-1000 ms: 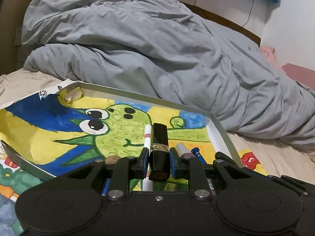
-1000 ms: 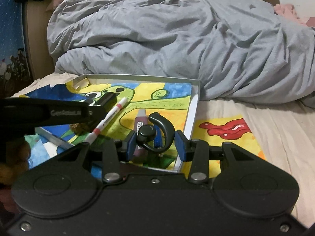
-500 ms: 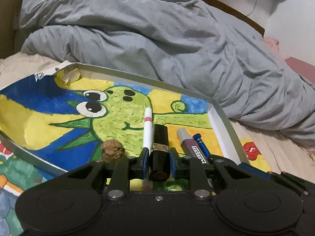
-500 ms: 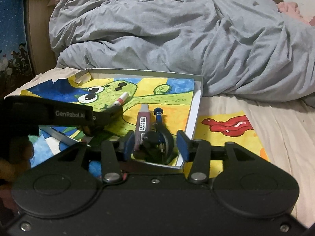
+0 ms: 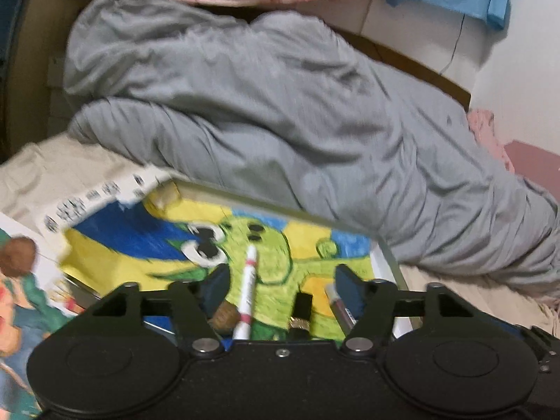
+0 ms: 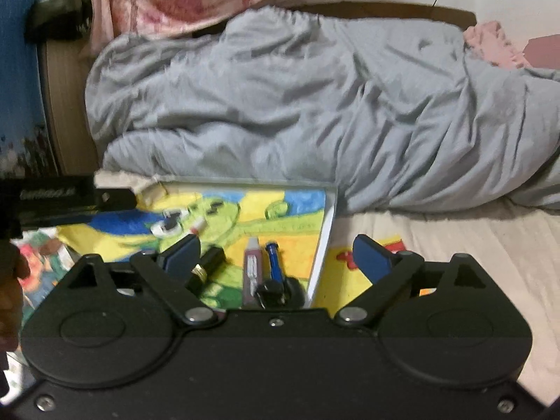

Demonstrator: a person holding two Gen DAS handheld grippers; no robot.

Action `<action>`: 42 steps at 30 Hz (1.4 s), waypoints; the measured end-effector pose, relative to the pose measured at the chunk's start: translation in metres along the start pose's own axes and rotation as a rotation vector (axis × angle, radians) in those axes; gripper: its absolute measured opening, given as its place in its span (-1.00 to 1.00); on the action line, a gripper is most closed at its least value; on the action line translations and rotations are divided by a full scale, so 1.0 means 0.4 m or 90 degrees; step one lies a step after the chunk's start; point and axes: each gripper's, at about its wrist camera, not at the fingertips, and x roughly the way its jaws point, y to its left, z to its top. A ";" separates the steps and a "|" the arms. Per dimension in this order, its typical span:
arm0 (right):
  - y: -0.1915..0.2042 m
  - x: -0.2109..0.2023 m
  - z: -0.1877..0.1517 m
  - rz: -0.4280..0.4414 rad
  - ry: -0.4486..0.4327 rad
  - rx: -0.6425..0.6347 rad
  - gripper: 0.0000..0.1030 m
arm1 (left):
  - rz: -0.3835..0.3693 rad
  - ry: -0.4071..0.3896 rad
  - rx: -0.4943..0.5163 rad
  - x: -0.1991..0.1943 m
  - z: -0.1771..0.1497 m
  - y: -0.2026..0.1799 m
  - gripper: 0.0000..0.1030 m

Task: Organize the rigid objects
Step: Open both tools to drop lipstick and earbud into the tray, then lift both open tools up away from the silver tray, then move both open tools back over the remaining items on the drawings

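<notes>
A shallow tray (image 5: 388, 255) with a green cartoon drawing lies on the bed. In it lie a white pen (image 5: 246, 297), a walnut (image 5: 224, 316), a black lipstick (image 5: 301, 309) and a purple tube (image 5: 337, 306). My left gripper (image 5: 281, 288) is open and empty above them. In the right wrist view the tray (image 6: 323, 241) holds the lipstick (image 6: 206, 267), the purple tube (image 6: 251, 273), a blue pen (image 6: 273, 262) and a black earpiece (image 6: 278, 290). My right gripper (image 6: 276, 255) is open and empty above the earpiece.
A rumpled grey duvet (image 5: 280, 122) lies right behind the tray. A second walnut (image 5: 17, 255) sits on a printed sheet left of the tray. A yellow and red picture (image 6: 350, 280) lies right of the tray. The left gripper's body (image 6: 66, 199) reaches in from the left.
Both grippers have opened. The left let go of the black lipstick, the right let go of the black earpiece; both now lie in the tray. Both grippers have pulled up and back.
</notes>
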 end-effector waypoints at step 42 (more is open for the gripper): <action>0.202 -0.522 -0.180 -0.056 -0.033 -0.025 0.99 | 0.119 -0.099 0.114 -0.625 -0.304 0.120 0.98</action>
